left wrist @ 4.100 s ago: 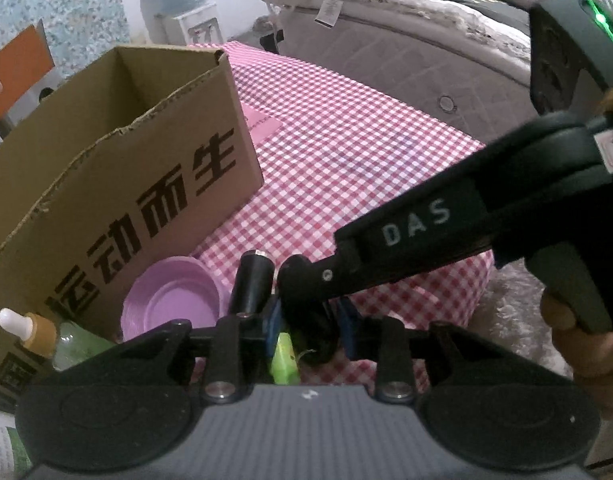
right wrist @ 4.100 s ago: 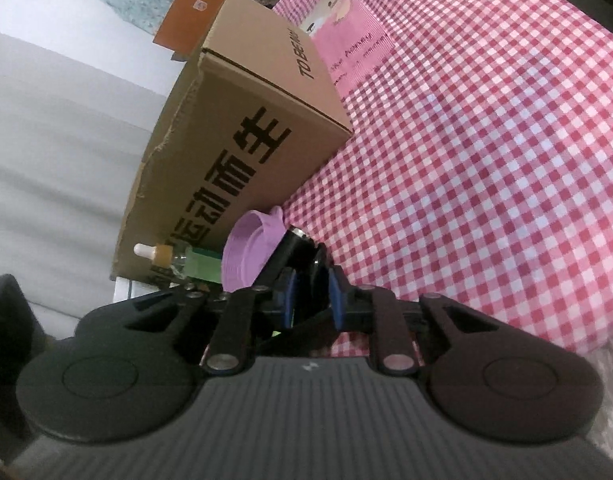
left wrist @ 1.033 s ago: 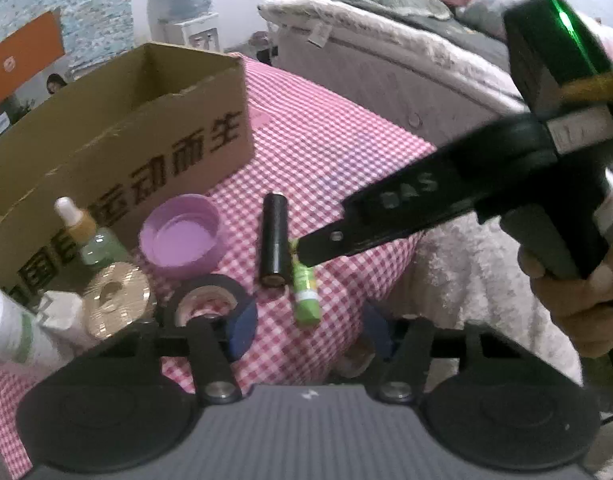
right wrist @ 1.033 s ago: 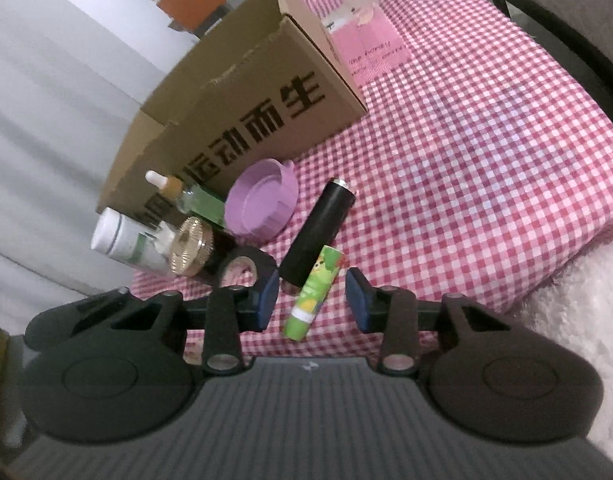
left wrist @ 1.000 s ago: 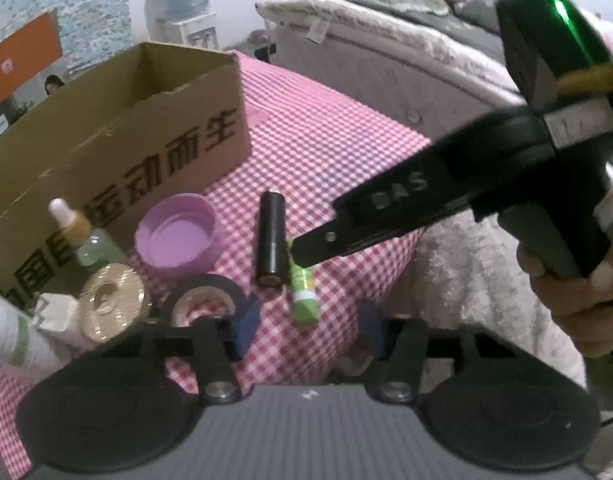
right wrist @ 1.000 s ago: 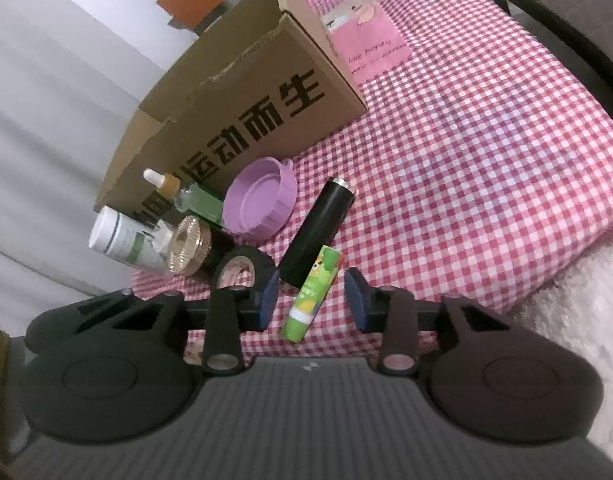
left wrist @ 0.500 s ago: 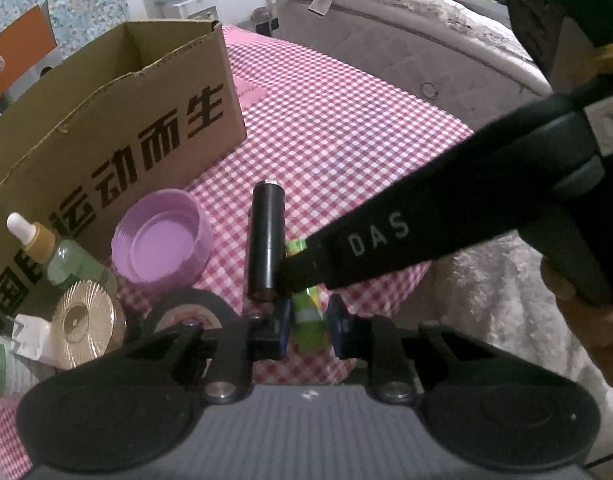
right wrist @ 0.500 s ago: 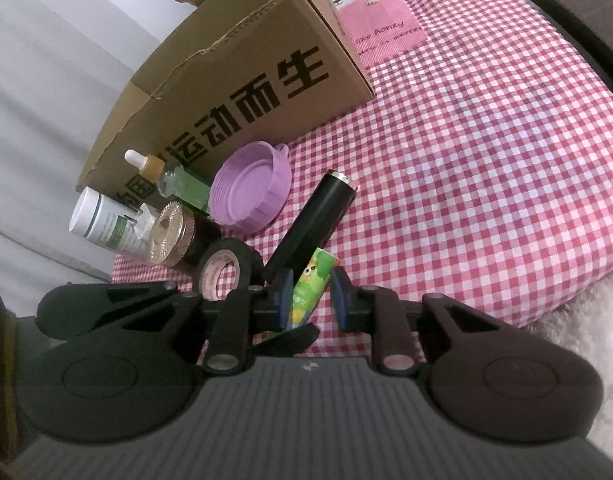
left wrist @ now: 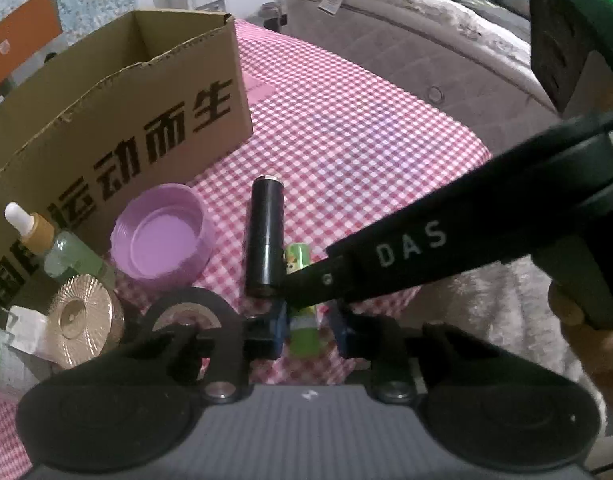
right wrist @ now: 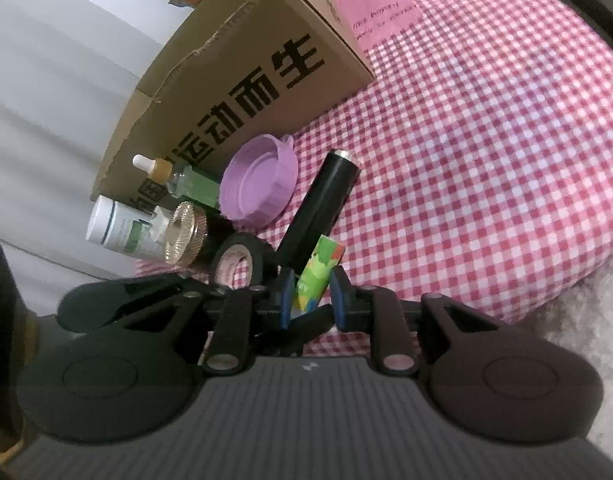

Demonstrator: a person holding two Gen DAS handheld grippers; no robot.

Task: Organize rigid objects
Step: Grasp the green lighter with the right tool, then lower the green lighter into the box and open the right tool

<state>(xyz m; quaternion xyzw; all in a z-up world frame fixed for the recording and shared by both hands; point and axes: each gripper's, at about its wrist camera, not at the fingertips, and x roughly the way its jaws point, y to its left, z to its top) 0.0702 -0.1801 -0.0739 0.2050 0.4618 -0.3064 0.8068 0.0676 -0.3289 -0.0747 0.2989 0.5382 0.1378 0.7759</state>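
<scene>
Tongs narrowed (both) around one green tube (right wrist: pixel 317 276).

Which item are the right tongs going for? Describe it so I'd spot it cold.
Start at the open cardboard box on the red-checked tablecloth. In front of it sits a cluster of items; at the cluster's near edge lies a black cylinder. Right beside that cylinder is the small green tube, the only bright green, printed piece, sitting between the fingers of the right tongs.
</scene>
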